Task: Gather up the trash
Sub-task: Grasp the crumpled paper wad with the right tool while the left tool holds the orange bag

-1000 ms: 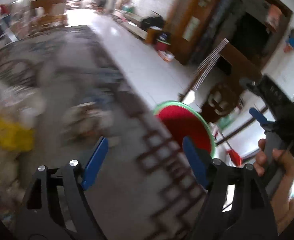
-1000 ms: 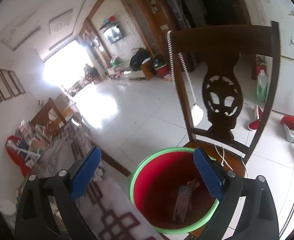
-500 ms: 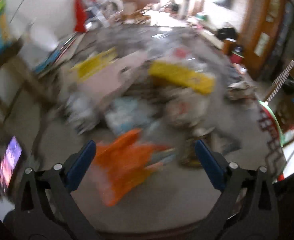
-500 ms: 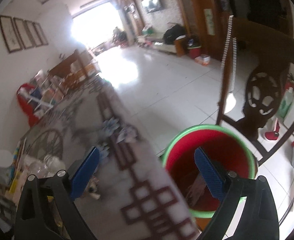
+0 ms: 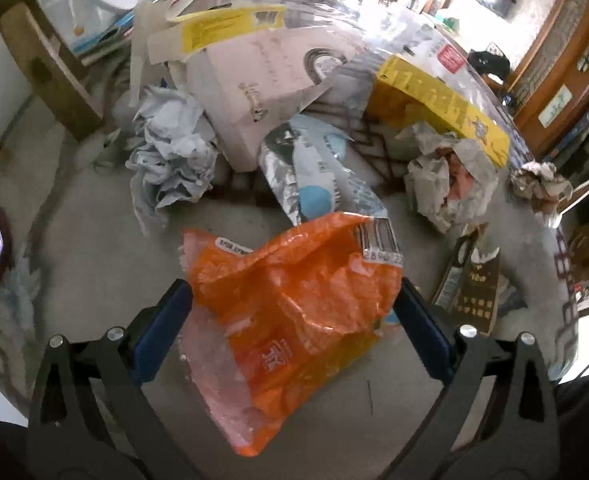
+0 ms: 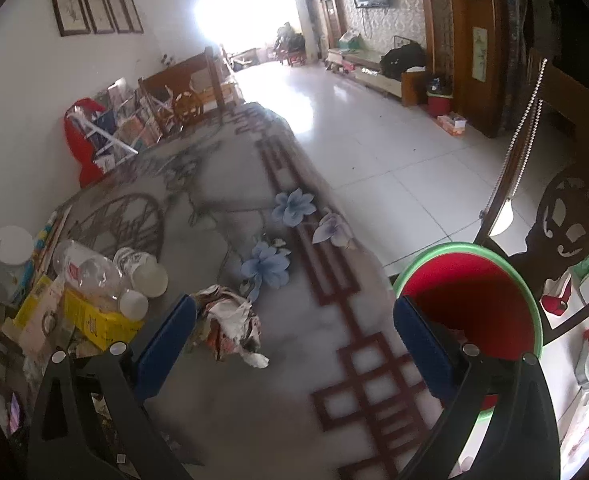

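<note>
Much is left to collect: the left claw (image 5: 294, 320) gapes wide around an orange wrapper (image 5: 298, 300) on the littered surface (image 5: 94, 248), gripping nothing yet, while the right claw (image 6: 294, 336), wide open and empty, hangs near the red bin (image 6: 474, 300).

Bare tabletop (image 6: 278, 392) beside crumpled paper (image 6: 230, 328); clutter heap (image 5: 294, 120) beyond.

Patterned grey table (image 5: 94, 240), orange bag (image 5: 294, 300), crumpled paper (image 5: 450, 184), yellow box (image 5: 438, 96), flattened cardboard (image 5: 262, 68)
</note>
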`<state>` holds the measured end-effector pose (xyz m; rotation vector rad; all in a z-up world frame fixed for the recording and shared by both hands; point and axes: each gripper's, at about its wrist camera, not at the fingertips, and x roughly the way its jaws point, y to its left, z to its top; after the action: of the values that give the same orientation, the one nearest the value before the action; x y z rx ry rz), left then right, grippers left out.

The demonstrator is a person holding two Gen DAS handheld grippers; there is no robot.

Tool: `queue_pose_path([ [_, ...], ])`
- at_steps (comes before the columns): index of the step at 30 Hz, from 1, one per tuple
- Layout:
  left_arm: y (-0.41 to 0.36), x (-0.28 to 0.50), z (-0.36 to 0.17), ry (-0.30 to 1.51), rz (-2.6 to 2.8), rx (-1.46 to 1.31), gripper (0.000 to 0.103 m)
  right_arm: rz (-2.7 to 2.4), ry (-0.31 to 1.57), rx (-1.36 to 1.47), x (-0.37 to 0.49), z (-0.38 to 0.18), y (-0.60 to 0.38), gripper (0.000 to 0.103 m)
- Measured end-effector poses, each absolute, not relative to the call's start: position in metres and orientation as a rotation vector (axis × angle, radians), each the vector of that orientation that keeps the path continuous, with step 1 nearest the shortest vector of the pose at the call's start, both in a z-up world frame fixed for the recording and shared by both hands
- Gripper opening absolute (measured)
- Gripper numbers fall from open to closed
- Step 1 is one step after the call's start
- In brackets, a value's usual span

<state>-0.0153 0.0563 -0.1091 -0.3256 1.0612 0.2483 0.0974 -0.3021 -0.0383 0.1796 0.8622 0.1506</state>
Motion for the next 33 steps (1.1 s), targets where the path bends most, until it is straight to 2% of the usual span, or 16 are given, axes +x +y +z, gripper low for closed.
queue_pose_path([
  [10, 0.066, -0.023, -0.119, 1.042, 0.211, -0.372, 0.098, 0.213, 0.950, 0.187, 0.111, -0.056, -0.283, 0.095],
  [15, 0.067, -0.022, -0.116, 1.014, 0.192, -0.415, 0.087, 0.238, 0.959, 0.168, 0.114, -0.058, -0.268, 0.095],
  [19, 0.070, -0.025, -0.111, 0.990, 0.166, -0.444, 0.083, 0.241, 0.975, 0.168, 0.116, -0.062, -0.264, 0.095],
  [33, 0.054, -0.050, -0.079, 0.858, 0.210, -0.268, 0.082, 0.252, 1.092, 0.137, 0.139, -0.093, -0.235, 0.095],
])
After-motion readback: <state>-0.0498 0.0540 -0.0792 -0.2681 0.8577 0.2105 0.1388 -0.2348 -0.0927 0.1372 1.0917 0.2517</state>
